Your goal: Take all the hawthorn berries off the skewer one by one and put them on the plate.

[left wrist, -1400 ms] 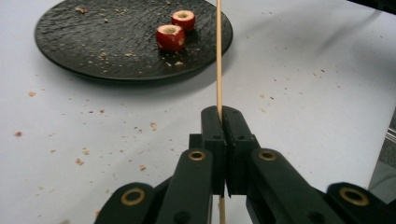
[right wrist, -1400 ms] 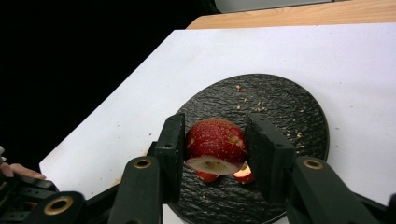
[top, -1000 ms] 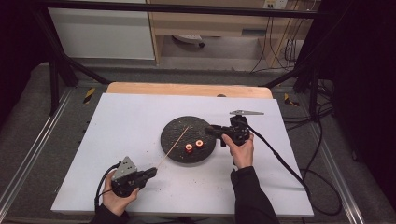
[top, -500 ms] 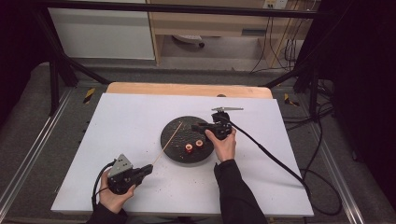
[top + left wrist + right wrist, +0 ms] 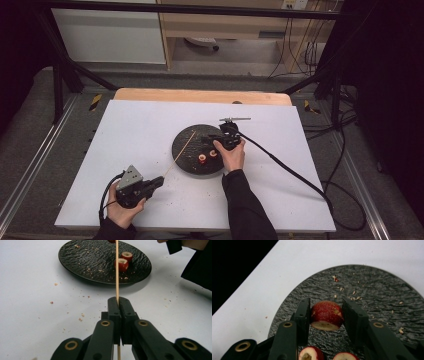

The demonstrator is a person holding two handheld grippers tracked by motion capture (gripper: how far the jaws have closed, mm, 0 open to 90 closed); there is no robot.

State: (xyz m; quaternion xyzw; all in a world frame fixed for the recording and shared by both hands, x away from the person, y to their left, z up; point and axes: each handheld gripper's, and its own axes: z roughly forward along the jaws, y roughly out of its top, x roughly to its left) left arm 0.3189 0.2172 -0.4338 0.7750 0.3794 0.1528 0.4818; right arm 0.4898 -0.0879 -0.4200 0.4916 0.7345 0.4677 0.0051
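Your right gripper (image 5: 212, 141) has slid left over the round black textured plate (image 5: 187, 155), clamping a red cored fruit piece (image 5: 327, 315) — misaim and it splits. Left gripper (image 5: 119, 312) pinches the thin wooden skewer (image 5: 116, 270).

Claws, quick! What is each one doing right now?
Left claw: closed, holding the stick.
Right claw: closed, holding a red fruit.

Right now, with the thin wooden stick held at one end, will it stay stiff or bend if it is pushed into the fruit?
The stick is long, very thin and clamped only at its near end by the left gripper, so it will probably flex or snap under sideways force. It looks light. Pushed straight along its length into the red fruit, it should hold better.
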